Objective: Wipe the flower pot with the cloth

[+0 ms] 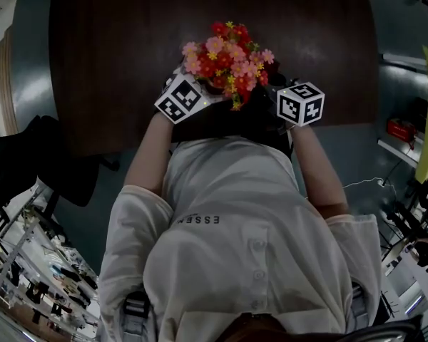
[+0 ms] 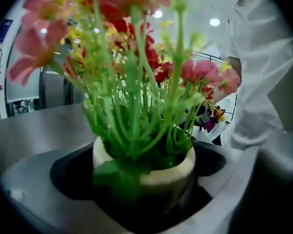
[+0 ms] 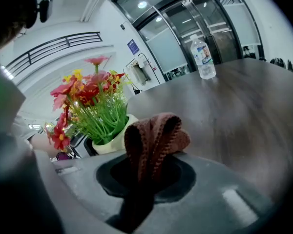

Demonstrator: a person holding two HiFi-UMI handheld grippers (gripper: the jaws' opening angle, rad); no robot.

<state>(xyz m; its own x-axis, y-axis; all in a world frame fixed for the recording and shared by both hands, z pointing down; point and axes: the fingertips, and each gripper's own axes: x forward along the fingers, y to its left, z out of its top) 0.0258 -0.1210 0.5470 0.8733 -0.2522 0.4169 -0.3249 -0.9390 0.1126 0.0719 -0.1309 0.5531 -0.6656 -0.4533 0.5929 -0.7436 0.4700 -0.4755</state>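
A cream flower pot [image 2: 168, 172] filled with red, pink and yellow artificial flowers [image 1: 228, 59] stands on the dark wooden table [image 1: 128, 55], close to its near edge. In the head view the blooms hide the pot. My left gripper [image 2: 146, 199] is at the pot's left side, and its jaws stand wide around the pot without visibly pressing on it. Just right of the pot, my right gripper [image 3: 146, 179] is shut on a folded brown knitted cloth [image 3: 154, 140]. The cloth sticks up from the jaws, a short way from the pot [image 3: 115, 140].
A clear water bottle [image 3: 203, 57] stands far back on the table [image 3: 234, 106]. Behind the pot in the left gripper view is the person's white sleeve [image 2: 254, 82]. A black chair [image 1: 43, 162] stands off the table's left near corner.
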